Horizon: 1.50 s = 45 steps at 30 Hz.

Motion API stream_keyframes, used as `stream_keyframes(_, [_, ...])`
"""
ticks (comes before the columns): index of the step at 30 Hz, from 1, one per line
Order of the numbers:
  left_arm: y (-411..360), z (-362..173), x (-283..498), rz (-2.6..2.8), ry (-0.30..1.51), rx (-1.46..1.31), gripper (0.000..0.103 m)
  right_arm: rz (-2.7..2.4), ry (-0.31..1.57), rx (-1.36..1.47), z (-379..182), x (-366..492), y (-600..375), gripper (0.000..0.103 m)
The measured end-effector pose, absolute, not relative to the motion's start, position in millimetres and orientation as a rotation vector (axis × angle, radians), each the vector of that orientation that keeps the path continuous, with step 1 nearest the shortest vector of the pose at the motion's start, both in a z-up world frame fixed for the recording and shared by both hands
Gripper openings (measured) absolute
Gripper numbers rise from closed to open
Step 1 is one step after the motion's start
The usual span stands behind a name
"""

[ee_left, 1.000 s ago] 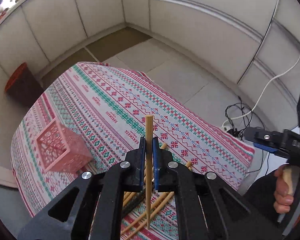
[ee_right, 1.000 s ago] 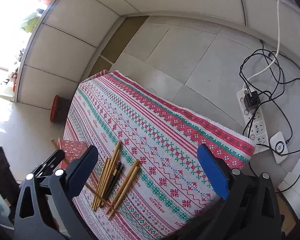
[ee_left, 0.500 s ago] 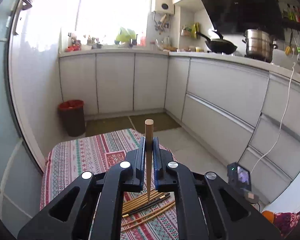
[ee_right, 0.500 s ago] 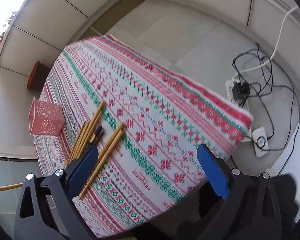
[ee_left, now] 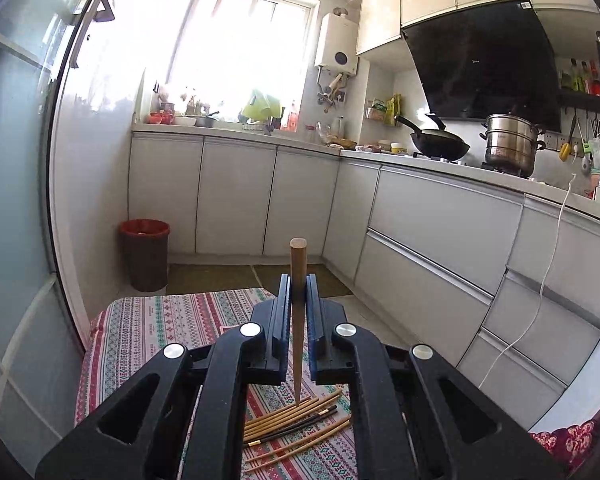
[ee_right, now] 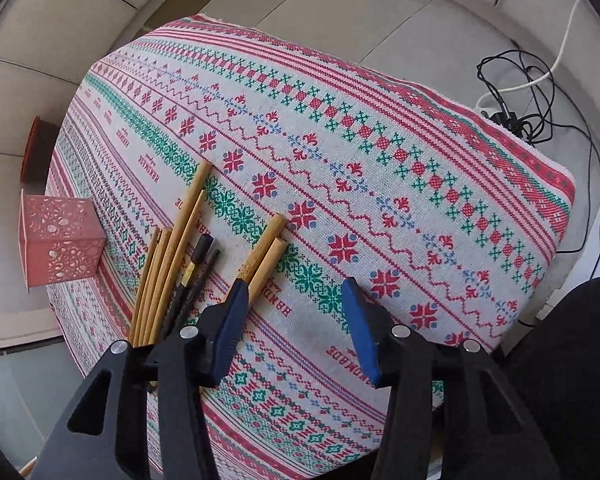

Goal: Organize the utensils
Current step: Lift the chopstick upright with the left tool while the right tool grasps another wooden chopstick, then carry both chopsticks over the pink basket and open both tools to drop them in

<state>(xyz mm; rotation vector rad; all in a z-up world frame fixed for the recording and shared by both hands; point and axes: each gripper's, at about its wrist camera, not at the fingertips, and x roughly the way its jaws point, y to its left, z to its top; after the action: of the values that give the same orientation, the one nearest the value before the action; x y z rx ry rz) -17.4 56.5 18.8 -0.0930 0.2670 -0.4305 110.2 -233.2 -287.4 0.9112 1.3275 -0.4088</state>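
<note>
My left gripper (ee_left: 298,308) is shut on a wooden chopstick (ee_left: 298,272) and holds it upright above the table, thick end up. Below it lie several wooden chopsticks (ee_left: 296,420) and a dark pair (ee_left: 300,426) on the patterned tablecloth (ee_left: 156,332). In the right wrist view my right gripper (ee_right: 296,320) is open and empty, low over the cloth beside a pair of wooden chopsticks (ee_right: 266,248). More wooden chopsticks (ee_right: 168,264) and the dark pair (ee_right: 198,268) lie to its left. A pink perforated holder (ee_right: 60,240) stands at the table's left edge.
The tablecloth (ee_right: 380,152) covers a small table. A red-rimmed bin (ee_left: 145,254) stands on the floor beyond it, cabinets (ee_left: 440,232) run along the right. A power strip with cables (ee_right: 512,120) lies on the floor past the table's far edge.
The left gripper has tilted up further with its chopstick, so the view now shows the kitchen. The right gripper has moved down and closer to the chopsticks on the cloth.
</note>
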Motion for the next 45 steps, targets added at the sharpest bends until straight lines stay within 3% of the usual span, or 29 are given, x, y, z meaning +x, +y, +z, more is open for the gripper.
stream_keyframes(6, [71, 16, -9, -0.429, 0.254, -0.128, 0.006, -0.497, 1.344, 0.855, -287, 129, -227, 0.048])
stream_keyframes(9, [75, 16, -7, -0.421, 0.244, -0.126, 0.006, -0.522, 1.379, 0.827, -287, 130, -223, 0.042])
stream_keyframes(19, [84, 18, -2, -0.402, 0.247, -0.145, 0.006, -0.559, 1.394, 0.829, -288, 131, -214, 0.042])
stream_keyframes(20, [85, 18, -2, -0.399, 0.247, -0.144, 0.006, -0.567, 1.393, 0.819, -287, 133, -213, 0.038])
stream_keyframes(21, [85, 19, -3, -0.397, 0.248, -0.146, 0.006, -0.558, 1.386, 0.813, -286, 136, -210, 0.023])
stream_keyframes(22, [85, 20, -4, -0.395, 0.249, -0.147, 0.006, -0.541, 1.391, 0.815, -288, 139, -208, 0.016])
stream_keyframes(27, [85, 19, -4, -0.380, 0.270, -0.145, 0.006, -0.516, 1.337, 0.873, -290, 131, -218, 0.009])
stream_keyframes(38, [85, -1, 11, -0.367, 0.386, -0.182, 0.006, -0.339, 1.164, 0.884, -258, 100, -238, 0.008])
stream_keyframes(45, [81, 5, 14, -0.377, 0.406, -0.194, 0.006, -0.224, 1.000, 0.736, -182, 77, -228, 0.008])
